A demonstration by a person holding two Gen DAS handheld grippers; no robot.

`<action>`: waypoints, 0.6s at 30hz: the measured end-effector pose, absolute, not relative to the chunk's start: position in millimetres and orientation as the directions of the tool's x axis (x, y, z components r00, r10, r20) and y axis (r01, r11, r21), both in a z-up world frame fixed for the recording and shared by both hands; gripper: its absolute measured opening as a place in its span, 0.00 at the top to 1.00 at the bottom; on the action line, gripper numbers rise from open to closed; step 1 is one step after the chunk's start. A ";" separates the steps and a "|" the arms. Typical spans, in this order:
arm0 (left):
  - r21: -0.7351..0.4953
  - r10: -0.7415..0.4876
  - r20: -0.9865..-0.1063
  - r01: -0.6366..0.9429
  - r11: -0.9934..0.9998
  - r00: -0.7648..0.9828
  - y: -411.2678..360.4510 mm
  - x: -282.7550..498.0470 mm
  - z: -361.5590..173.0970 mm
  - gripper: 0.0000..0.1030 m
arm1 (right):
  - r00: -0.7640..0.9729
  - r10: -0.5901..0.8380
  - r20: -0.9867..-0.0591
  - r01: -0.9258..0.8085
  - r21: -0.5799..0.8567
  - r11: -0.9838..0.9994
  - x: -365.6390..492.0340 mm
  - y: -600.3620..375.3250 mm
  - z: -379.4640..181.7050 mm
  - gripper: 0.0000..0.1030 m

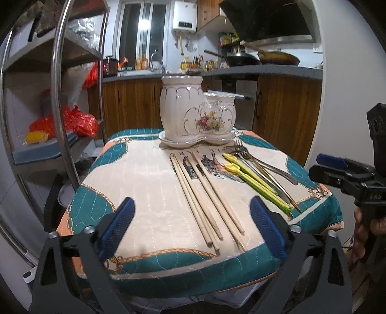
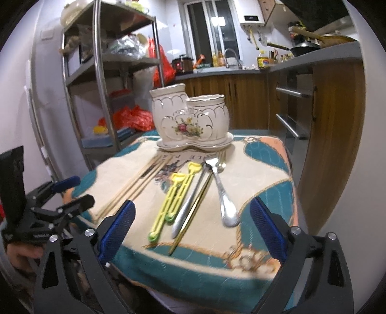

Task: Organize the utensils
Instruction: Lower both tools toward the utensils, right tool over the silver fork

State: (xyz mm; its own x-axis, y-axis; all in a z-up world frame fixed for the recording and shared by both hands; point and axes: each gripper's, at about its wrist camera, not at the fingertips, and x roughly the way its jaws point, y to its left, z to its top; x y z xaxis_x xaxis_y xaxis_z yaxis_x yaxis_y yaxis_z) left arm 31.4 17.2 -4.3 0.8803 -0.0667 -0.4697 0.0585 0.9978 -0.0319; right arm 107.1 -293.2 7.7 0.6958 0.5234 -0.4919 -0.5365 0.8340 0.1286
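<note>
Lying ahead of spread jaws: chopsticks (image 1: pixel 207 193) | cutlery (image 2: pixel 193 193) likewise

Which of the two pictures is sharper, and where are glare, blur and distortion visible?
Left wrist view: sharper; the chopsticks show crisp edges, the window lamp blows out white, and the fisheye bows the shelf rail. Right wrist view: softer, the chopsticks and cloth pattern smeared; same lamp glare.

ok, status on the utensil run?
Left tongs open, right tongs open, both empty. Chopsticks, yellow tools, cutlery flat on mat. Holder unfilled as far as visible; nothing blocking.
</note>
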 end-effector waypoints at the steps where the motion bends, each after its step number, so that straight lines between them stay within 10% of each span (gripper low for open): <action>1: -0.036 -0.069 -0.487 0.059 0.998 0.871 19.1 36.7 -3.9 0.19 | 0.690 0.512 -0.512 -0.540 0.106 0.835 114.3 -290.5 9.6 0.18; 6: -0.056 -0.084 -0.571 0.063 0.996 0.816 29.5 67.2 -3.0 0.43 | 0.631 0.474 -0.614 -0.561 0.060 0.825 150.7 -280.8 9.0 0.41; 18: -0.094 -0.133 -0.727 0.095 0.991 0.674 37.3 137.6 -6.5 0.58 | 0.475 0.399 -0.784 -0.595 0.048 0.802 225.2 -257.6 -8.2 0.73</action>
State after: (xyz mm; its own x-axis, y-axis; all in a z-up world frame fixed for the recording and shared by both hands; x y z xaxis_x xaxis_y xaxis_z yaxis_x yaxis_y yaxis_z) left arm 137.6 37.3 -6.5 0.6738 -0.1333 -0.7267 0.0952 0.9911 -0.0936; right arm 225.2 -257.6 -8.2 0.4752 0.3994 -0.7840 -0.5948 0.8024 0.0483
